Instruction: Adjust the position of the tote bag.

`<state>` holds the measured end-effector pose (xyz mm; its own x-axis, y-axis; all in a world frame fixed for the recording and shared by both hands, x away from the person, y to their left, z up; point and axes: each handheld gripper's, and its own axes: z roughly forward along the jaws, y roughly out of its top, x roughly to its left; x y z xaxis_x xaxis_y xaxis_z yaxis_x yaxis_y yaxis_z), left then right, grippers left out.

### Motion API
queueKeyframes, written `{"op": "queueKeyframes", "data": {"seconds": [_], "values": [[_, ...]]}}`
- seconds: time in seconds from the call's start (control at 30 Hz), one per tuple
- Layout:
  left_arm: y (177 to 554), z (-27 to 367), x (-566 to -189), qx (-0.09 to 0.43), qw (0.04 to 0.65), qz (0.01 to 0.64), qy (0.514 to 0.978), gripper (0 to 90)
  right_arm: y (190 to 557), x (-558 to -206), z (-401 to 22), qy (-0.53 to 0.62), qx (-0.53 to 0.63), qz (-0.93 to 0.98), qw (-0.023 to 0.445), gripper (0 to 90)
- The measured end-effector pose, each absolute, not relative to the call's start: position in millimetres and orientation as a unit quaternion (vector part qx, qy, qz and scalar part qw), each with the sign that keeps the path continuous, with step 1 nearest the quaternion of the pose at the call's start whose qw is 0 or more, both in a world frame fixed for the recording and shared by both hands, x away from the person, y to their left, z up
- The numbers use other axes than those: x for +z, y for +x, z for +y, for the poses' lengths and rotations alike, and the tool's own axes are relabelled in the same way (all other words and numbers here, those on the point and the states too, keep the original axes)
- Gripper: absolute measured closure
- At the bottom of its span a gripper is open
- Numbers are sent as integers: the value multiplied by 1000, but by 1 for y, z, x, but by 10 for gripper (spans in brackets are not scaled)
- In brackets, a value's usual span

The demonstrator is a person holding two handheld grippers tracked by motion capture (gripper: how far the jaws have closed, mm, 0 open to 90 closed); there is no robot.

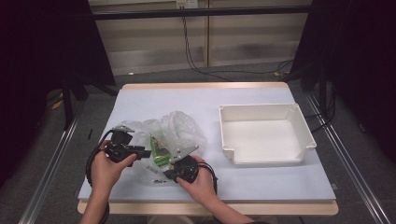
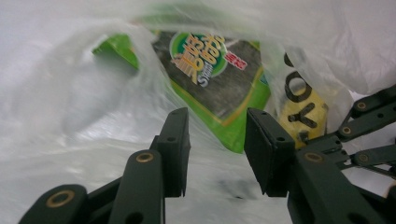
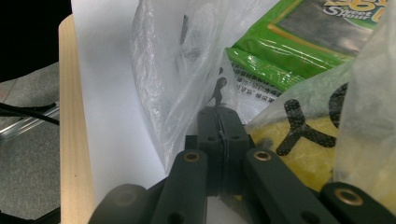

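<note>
A thin clear plastic bag (image 1: 180, 126) lies crumpled on the white table, left of centre. Inside it is a green snack packet (image 1: 160, 149) with a dark panel and orange lettering. My left gripper (image 1: 144, 153) sits at the bag's left side. In the left gripper view its jaws (image 2: 217, 116) stand apart, pointing at the packet (image 2: 210, 79) through the bag's mouth (image 2: 70, 116), with nothing pinched. My right gripper (image 1: 169, 175) is at the bag's near edge. Its jaws (image 3: 218, 112) are shut on a fold of the bag film (image 3: 173, 70). A yellow patch with black letters (image 3: 299, 135) shows through the film beside the packet (image 3: 299, 42).
An empty white bin (image 1: 266, 108) stands on the right half of the table (image 1: 187, 95). The table's wooden front edge (image 1: 261, 207) runs just behind my hands. Cables lie on the floor beyond the far edge.
</note>
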<state>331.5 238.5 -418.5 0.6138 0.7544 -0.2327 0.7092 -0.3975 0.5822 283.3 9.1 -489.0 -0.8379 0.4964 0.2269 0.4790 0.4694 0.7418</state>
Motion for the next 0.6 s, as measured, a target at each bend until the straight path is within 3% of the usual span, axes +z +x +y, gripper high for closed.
{"op": "queueKeyframes", "data": {"seconds": [0.2, 0.33, 0.6], "values": [[322, 242, -433, 43, 321, 453, 831, 549, 283, -488, 10, 286, 428, 857, 17, 876], [318, 243, -448, 45, 312, 461, 829, 523, 283, -485, 8, 286, 431, 855, 23, 785], [313, 242, -465, 37, 323, 455, 829, 491, 289, -471, -2, 284, 441, 850, 45, 715]]}}
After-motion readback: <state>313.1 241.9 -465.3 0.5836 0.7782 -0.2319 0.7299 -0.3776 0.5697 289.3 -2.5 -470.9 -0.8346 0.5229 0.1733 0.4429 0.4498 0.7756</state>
